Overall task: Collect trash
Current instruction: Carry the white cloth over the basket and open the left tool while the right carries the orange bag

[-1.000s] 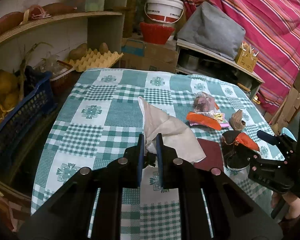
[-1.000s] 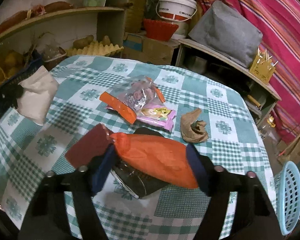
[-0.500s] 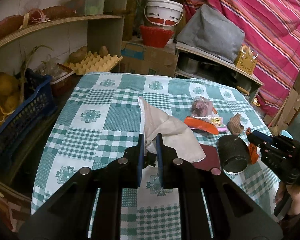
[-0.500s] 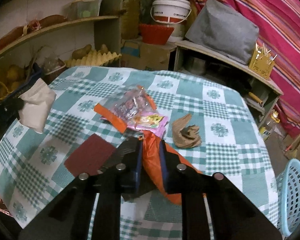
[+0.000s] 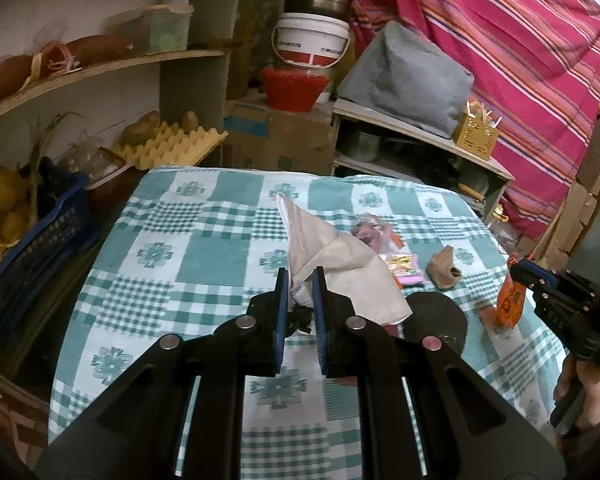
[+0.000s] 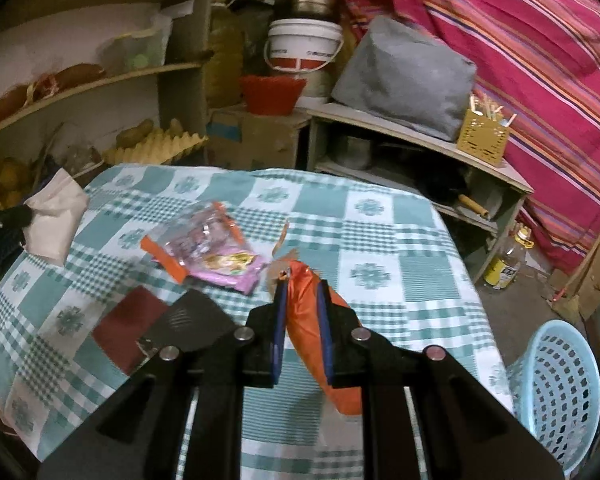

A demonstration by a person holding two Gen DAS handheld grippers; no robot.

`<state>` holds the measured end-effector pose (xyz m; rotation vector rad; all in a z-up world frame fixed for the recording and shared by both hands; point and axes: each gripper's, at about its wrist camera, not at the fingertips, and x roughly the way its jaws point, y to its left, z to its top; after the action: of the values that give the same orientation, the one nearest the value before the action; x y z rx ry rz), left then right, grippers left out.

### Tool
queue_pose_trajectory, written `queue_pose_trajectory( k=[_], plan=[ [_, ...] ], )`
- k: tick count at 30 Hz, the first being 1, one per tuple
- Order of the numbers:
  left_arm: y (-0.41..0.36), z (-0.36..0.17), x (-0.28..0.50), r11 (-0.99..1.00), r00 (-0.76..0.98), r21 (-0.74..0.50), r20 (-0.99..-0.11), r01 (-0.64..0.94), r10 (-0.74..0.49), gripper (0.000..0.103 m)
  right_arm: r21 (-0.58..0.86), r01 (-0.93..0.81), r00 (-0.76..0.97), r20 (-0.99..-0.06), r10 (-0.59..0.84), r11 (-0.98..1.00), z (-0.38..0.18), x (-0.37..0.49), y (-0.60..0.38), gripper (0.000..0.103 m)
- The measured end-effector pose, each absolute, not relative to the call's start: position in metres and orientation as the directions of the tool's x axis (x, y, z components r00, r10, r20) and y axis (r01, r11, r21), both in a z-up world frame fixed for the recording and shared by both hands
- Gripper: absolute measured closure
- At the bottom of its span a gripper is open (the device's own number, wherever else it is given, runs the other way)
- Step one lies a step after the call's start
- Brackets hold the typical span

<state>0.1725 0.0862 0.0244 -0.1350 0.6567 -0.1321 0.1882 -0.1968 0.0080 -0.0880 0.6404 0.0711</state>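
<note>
My left gripper [image 5: 300,280] is shut on a beige crumpled paper bag [image 5: 340,264] held above the green checked table [image 5: 188,248]; it also shows in the right wrist view [image 6: 56,216]. My right gripper [image 6: 302,292] is shut on an orange wrapper [image 6: 324,344], lifted off the table; it also shows in the left wrist view [image 5: 510,302]. On the table lie a clear and pink snack packet pile [image 6: 208,248], a brown crumpled paper [image 5: 442,268], a black round tin [image 5: 436,314] and a dark red card [image 6: 128,324].
A light blue mesh basket [image 6: 556,392] stands on the floor right of the table. Shelves with an egg tray [image 5: 172,146] and a blue crate [image 5: 32,248] are on the left. A low bench with a grey cushion [image 6: 404,80] stands behind.
My right gripper closed on the orange wrapper, lifted it off the black tin and moved right, toward the table edge. My left gripper kept holding the beige bag, raised slightly.
</note>
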Motion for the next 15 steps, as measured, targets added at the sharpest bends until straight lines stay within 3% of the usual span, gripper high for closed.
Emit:
queue_pose_trajectory(
  k=[15],
  plan=[
    [0.038, 0.036, 0.174, 0.977, 0.794, -0.167, -0.572, 0.135, -0.207, 0.092, -0.005, -0.016, 0.839, -0.544, 0.011, 1.000, 0.026, 0.171, -0.256, 0.088]
  ],
)
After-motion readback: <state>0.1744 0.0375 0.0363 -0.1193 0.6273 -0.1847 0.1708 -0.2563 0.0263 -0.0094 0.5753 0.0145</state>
